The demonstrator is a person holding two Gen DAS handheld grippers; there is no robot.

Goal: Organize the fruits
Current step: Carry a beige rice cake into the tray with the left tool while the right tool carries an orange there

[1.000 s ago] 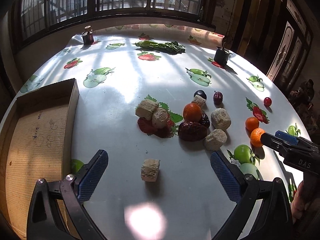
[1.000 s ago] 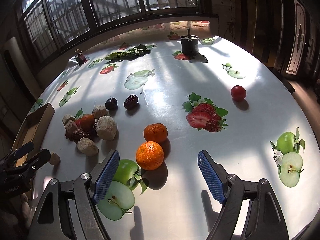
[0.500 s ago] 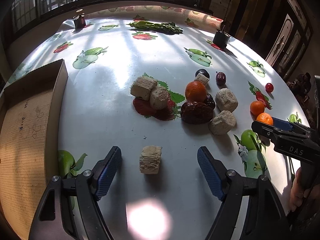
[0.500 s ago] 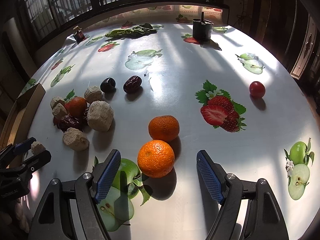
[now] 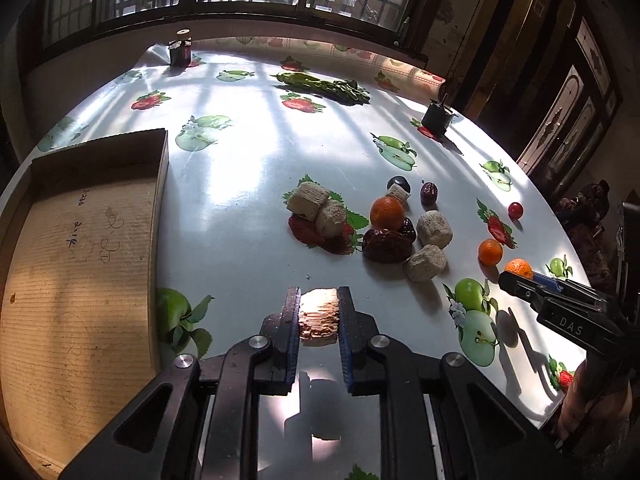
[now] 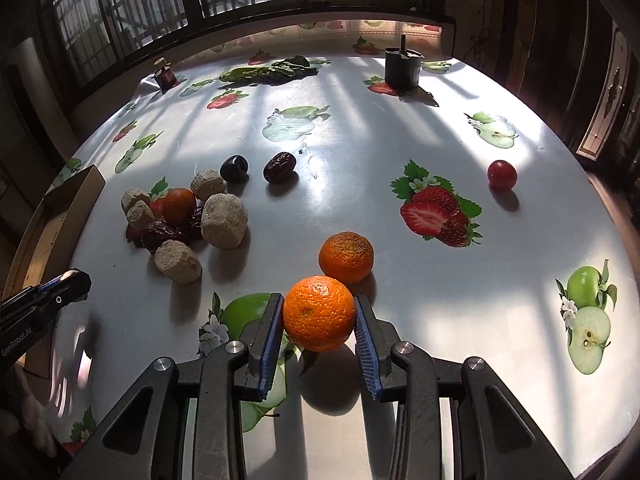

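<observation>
Since last frame: both my grippers went from wide open to clamped, left on the block, right on the orange.

Left view, grip: left gripper (image 5: 319, 318) is clenched on the tan block (image 5: 319, 317), pads on both its sides, near the table's (image 5: 248, 168) front edge.
Left view, box: cardboard box (image 5: 80, 248) sits just left of it, nothing in it that I can see.
Left view, pile: blocks, dates and one orange (image 5: 387, 213) are bunched mid-table, well apart from my grasp.
Left view, risk: block looks crumbly; squeezing harder may break it, and a fast swing toward the box could catch its wall.

Right view, grip: right gripper (image 6: 318, 322) is grasping the near orange (image 6: 319, 313), pads at about its widest part.
Right view, neighbour: second orange (image 6: 346, 257) is just behind, touching or nearly so; can't tell which.
Right view, risk: round skin on flat pads may slip or roll out when lifted; pushing forward would knock the second orange rolling.
Right view, stray: cherry tomato (image 6: 501, 174) sits alone far right, and a jolt to the table may send it off the edge.
</observation>
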